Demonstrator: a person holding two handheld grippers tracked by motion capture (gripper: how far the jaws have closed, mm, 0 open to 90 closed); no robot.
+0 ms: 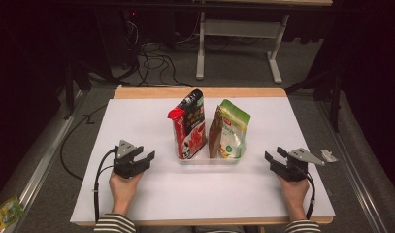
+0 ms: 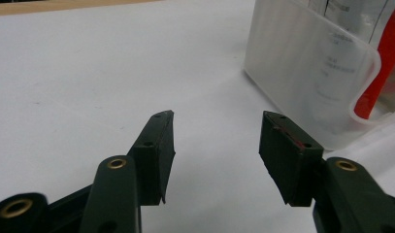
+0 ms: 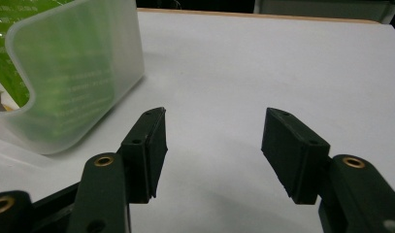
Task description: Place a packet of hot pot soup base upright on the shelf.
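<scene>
At the middle of the white table (image 1: 137, 204), a red-and-black snack pouch (image 1: 190, 125) and a green pouch (image 1: 232, 130), judged light, crinkly and best pinched at their top seams, are being kept upright in a clear plastic tray (image 1: 208, 160), while the left hand-held gripper (image 1: 147, 160) and right hand-held gripper (image 1: 271, 156) are being held open and empty either side.

The person wears sleeves striped in dark and pale bands, seen at both cuffs. Each hand carries a black gripper: the left gripper (image 1: 147, 156) and the right gripper (image 1: 274, 154) both bear a grey three-cornered plate on top and trail a black cable. Up close, the jaws are flat, matte, dark blocks with small screw holes, hinged on arms set with brass-coloured rivets. One left jaw carries what may be a reddish streak.
</scene>
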